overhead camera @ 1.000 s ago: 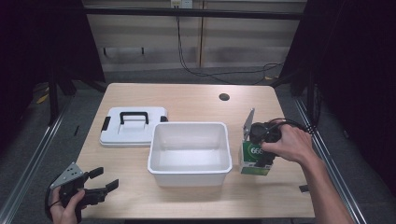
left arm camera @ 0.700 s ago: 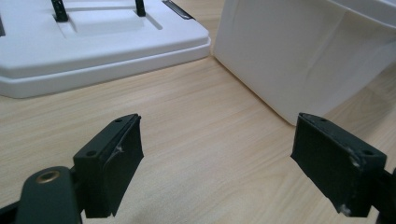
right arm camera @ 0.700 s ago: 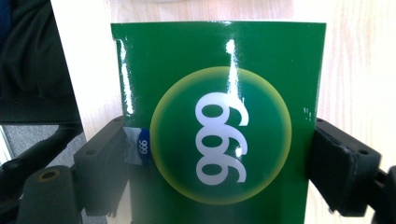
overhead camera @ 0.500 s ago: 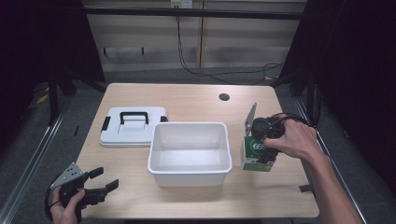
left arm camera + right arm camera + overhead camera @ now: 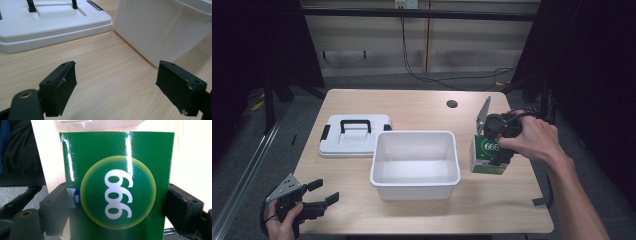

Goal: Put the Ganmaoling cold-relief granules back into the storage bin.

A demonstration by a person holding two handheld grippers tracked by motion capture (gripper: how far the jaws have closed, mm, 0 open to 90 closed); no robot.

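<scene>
Right gripper [image 5: 493, 150] squeezes the green cardboard box with the white numbers [image 5: 486, 156].

From up high, the box is on the light wooden table [image 5: 422, 215], just right of the empty white plastic tub [image 5: 415, 163]; the flat white lid with a black handle [image 5: 352, 134] lies at the tub's back left. Left gripper [image 5: 323, 192] waits wide open near the front left corner. Left gripper view: its jaws stand far apart over bare wood. Right gripper view: both jaws press the box's [image 5: 117, 187] sides.
</scene>
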